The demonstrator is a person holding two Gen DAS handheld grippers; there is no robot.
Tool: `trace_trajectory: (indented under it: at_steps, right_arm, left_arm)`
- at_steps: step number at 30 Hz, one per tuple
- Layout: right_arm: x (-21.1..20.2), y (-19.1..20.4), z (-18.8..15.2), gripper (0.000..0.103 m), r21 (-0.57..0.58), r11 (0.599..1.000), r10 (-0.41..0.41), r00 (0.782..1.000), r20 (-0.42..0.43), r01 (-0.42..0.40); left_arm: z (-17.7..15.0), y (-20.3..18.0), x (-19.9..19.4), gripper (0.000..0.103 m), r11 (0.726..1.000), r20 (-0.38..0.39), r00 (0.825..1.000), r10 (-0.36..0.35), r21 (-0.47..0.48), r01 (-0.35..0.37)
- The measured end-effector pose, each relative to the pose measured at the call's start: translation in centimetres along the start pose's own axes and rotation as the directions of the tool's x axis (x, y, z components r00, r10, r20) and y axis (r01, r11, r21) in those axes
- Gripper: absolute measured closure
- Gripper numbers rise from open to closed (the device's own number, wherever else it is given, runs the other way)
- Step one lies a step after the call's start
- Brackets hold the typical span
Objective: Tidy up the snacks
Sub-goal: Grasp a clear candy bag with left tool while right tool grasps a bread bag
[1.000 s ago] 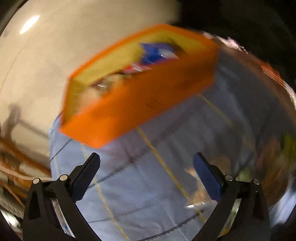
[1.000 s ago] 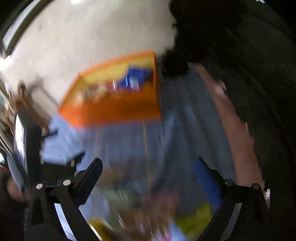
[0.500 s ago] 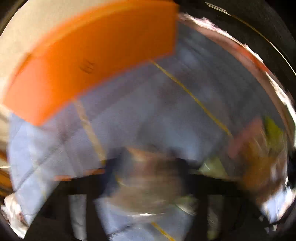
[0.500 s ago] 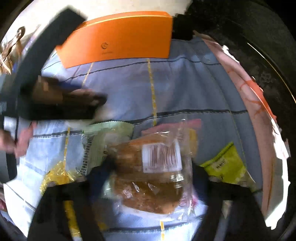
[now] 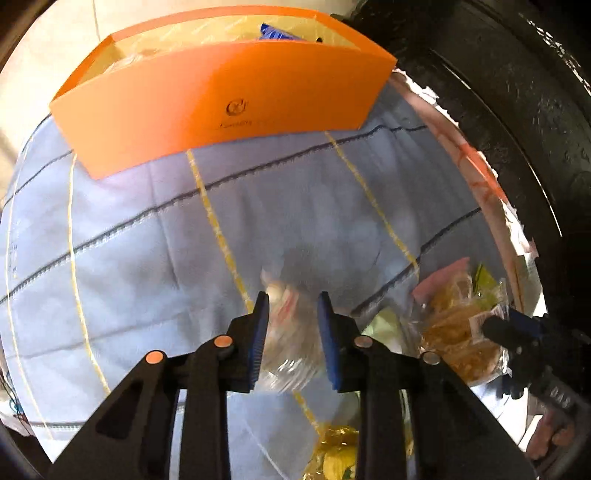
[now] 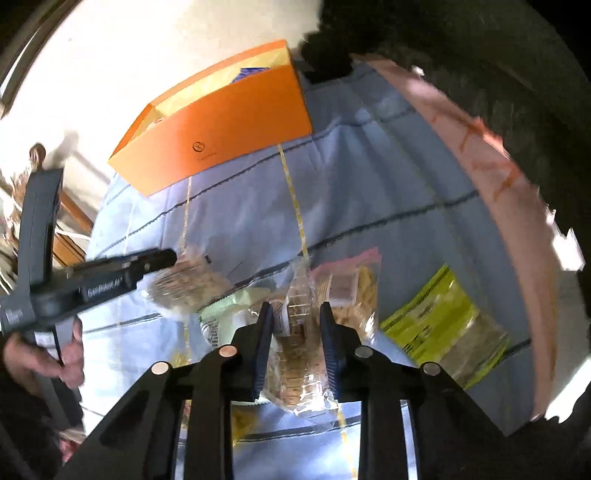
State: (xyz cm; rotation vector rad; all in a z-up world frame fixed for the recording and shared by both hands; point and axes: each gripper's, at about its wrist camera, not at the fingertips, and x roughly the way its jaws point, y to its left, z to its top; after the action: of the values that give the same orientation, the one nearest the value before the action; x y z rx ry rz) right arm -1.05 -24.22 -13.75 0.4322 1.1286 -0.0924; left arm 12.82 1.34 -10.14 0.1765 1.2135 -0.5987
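left wrist view: the left tongs (image 5: 291,325) are clamped on a clear-wrapped snack (image 5: 290,343), the blue pads pressed to its two sides, the packet blurred and apparently lifted off the blue checked cloth (image 5: 147,240). straight ahead of the tongs and well apart stands the orange box (image 5: 221,107), open at the top, a blue packet (image 5: 275,33) and other wrappers showing inside; its long side runs across the tongs' line of travel. to the right of the tongs the right tongs (image 5: 498,326) pinch a second clear bag of golden snacks (image 5: 458,332). more wrappers, gold foil (image 5: 336,454) among them, lie below and just beside the left tongs.

right wrist view: the right tongs (image 6: 295,339) are closed on the clear bag of brown biscuits (image 6: 299,354), which bulges between the pads and hangs below them. the orange box (image 6: 218,136) lies ahead and to the left, well apart, its long axis slanting up to the right. the left tongs (image 6: 173,258) reach in from the left with their own snack (image 6: 192,284), held in the person's left hand (image 6: 48,354), and appear the nearer of the two to the box. a yellow-green packet (image 6: 443,321) rests on the cloth (image 6: 369,177) to the right of the right tongs, a pale green one (image 6: 229,310) just to their left.

both packets seem bound for the box; the carry is forward, with the right tongs also needing to swing left, and each packet probably has to clear the near wall before it is let go.
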Motion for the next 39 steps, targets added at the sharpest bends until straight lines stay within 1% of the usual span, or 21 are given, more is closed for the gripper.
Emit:
trace_trajectory:
  at_steps: [1, 2, 3, 4, 5, 8, 10, 12, 14, 15, 17, 18, 19, 22, 25, 28, 32, 34, 36, 37, 39]
  right_arm:
    - [0.2, 0.0, 0.0, 0.076, -0.002, 1.0, 0.007, 1.0, 0.002, -0.007]
    - [0.4, -0.1, -0.1, 0.067, -0.012, 1.0, 0.015, 1.0, 0.001, -0.015]
    - [0.8, -0.1, -0.2, 0.057, -0.023, 0.999, 0.024, 1.0, -0.005, -0.024]
    - [1.2, -0.2, -0.4, 0.031, -0.025, 0.999, 0.041, 0.999, -0.017, -0.041]
    - [1.5, -0.1, -0.6, 0.021, -0.023, 0.999, 0.046, 0.999, -0.024, -0.047]
    - [2.2, 0.9, -1.1, 0.009, -0.073, 0.997, -0.036, 0.999, -0.014, 0.034]
    - [2.9, 2.3, -1.6, 0.007, -0.168, 0.98, -0.104, 0.995, 0.011, 0.104]
    - [4.1, 3.6, -2.3, 0.004, -0.269, 0.946, -0.18, 0.983, 0.028, 0.181]
    - [6.1, 4.5, -3.1, 0.003, -0.351, 0.899, -0.274, 0.961, 0.018, 0.263]
    - [5.9, 4.7, -3.6, 0.007, -0.356, 0.893, -0.273, 0.96, 0.056, 0.274]
    - [5.4, 4.6, -3.8, 0.025, -0.339, 0.895, -0.287, 0.956, 0.058, 0.289]
    - [5.0, 4.5, -3.6, 0.029, -0.333, 0.897, -0.289, 0.956, 0.054, 0.29]
    - [4.4, 4.3, -3.4, 0.029, -0.311, 0.908, -0.284, 0.958, 0.042, 0.282]
    - [2.4, 3.2, -2.4, 0.03, -0.221, 0.94, -0.259, 0.965, 0.033, 0.26]
    - [0.0, 2.8, -1.7, 0.03, -0.17, 0.959, -0.223, 0.973, 0.055, 0.229]
    - [-2.6, 1.8, -0.8, 0.03, -0.087, 0.984, -0.152, 0.986, 0.073, 0.158]
    - [-5.2, 2.3, 2.0, 0.03, -0.086, 0.989, -0.109, 0.983, 0.148, 0.123]
    - [-6.2, 2.8, 4.9, 0.03, -0.094, 0.99, -0.083, 0.976, 0.201, 0.104]
    - [-6.9, 3.3, 8.2, 0.03, -0.102, 0.993, -0.033, 0.968, 0.248, 0.06]
    - [-7.3, 4.0, 10.7, 0.03, -0.12, 0.992, -0.001, 0.957, 0.291, 0.038]
    - [-7.4, 5.2, 14.0, 0.03, -0.148, 0.987, -0.011, 0.935, 0.356, 0.067]
  left_arm:
    - [-0.3, -0.1, 0.0, 0.077, 1.0, 0.001, 1.0, -0.008, 0.001, 0.008]
    - [-0.6, -0.1, 0.1, 0.076, 1.0, -0.001, 1.0, 0.003, 0.011, -0.003]
    - [-0.7, 0.0, 0.2, 0.07, 0.999, -0.005, 0.999, 0.038, 0.027, -0.037]
    - [-1.5, 0.7, -0.2, 0.041, 0.998, -0.009, 0.998, 0.057, 0.033, -0.057]
    - [-2.0, 1.2, -0.3, 0.013, 0.998, -0.016, 0.998, 0.062, 0.034, -0.061]
    - [-2.3, 1.3, 0.0, 0.01, 0.997, -0.008, 0.997, 0.072, 0.033, -0.072]
    - [-2.0, 1.1, 0.7, 0.005, 0.993, -0.011, 0.993, 0.114, 0.043, -0.113]
    - [-1.9, 0.8, 2.2, 0.004, 0.985, -0.041, 0.986, 0.164, 0.065, -0.161]
    - [-2.2, 0.6, 3.7, 0.006, 0.988, -0.069, 0.987, 0.148, 0.061, -0.144]
    - [-2.6, 0.5, 4.0, 0.006, 0.986, -0.068, 0.985, 0.161, 0.063, -0.157]
    - [-3.3, -0.6, 3.5, 0.031, 0.981, -0.008, 0.988, 0.152, 0.12, -0.15]
    - [-3.4, -0.7, 3.2, 0.036, 0.986, -0.015, 0.992, 0.123, 0.117, -0.121]
    - [-3.5, -0.7, 2.8, 0.052, 0.993, -0.027, 0.996, 0.082, 0.092, -0.08]
    - [-3.4, -0.1, 1.9, 0.054, 1.0, -0.056, 0.998, 0.017, 0.027, -0.015]
    - [-3.2, -0.2, 0.7, 0.054, 0.999, -0.04, 0.998, 0.038, 0.038, -0.037]
    - [-2.7, -0.1, -1.2, 0.054, 0.999, -0.013, 0.999, 0.035, 0.014, -0.035]
    - [-0.4, 0.3, -5.8, 0.054, 1.0, 0.101, 0.995, 0.003, -0.022, -0.001]
    - [1.8, 0.8, -7.9, 0.054, 0.999, 0.146, 0.989, 0.027, -0.048, -0.021]
    - [4.1, 1.2, -9.8, 0.054, 0.995, 0.19, 0.978, 0.087, -0.073, -0.074]
    - [5.7, 1.8, -11.2, 0.054, 0.988, 0.219, 0.966, 0.139, -0.094, -0.121]
    - [8.0, 2.5, -13.6, 0.054, 0.972, 0.308, 0.925, 0.222, -0.142, -0.186]
